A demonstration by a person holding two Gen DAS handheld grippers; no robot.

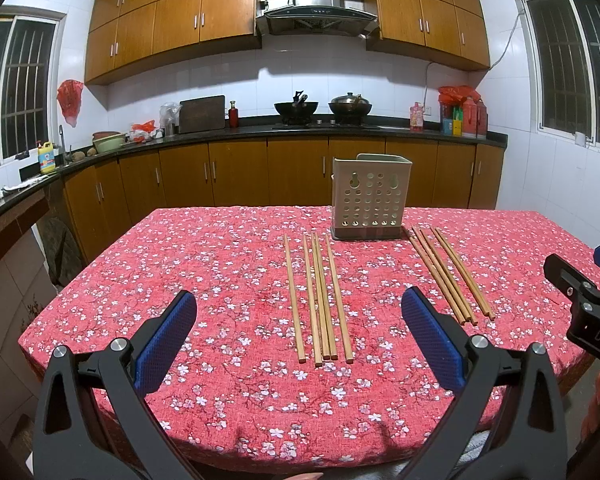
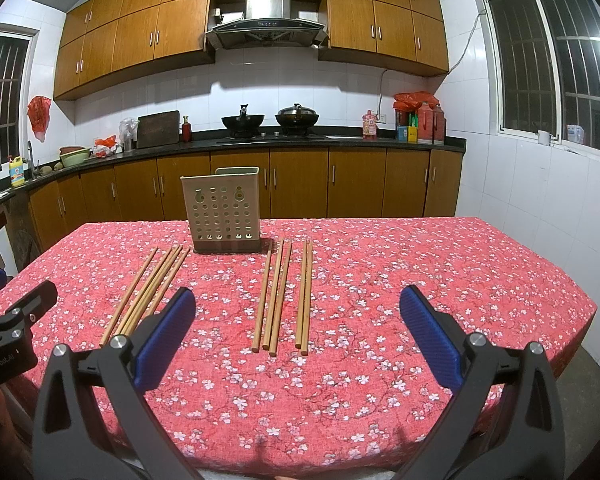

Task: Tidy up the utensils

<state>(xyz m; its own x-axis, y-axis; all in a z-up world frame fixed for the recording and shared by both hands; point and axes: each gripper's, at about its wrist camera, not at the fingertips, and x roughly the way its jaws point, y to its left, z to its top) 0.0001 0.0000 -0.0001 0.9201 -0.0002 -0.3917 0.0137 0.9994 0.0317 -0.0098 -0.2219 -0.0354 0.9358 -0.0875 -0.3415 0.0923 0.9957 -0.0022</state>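
- Nearest to us, the left tool hangs with its jaws spread as wide as they go, blue pads bare, gripping nothing and touching nothing; it is short of the holder, over the desk's near edge
- Same story for the right tool: jaws fully spread, nothing between the pads, clear of the cloth
- Next out, the left bundle of chopsticks lies flat on the desk, in front of the holder and just to its left; five sticks, some touching side by side
- The right bundle of chopsticks lies in front of the holder and to its right, also five, a trio and a pair
- Risk here, as I read it: sticks this thin and flat on a soft cloth may slip out or fan apart when the pads close, and a pinch on one could drag its touching neighbours along
- A grab off-centre could let a stick swing and drop
- Farthest, the perforated holder stands upright near the desk's far edge; it looks light, so a stick poked against its rim might tip it or shove it back
- Both tools working close in front of the holder could also knock each other
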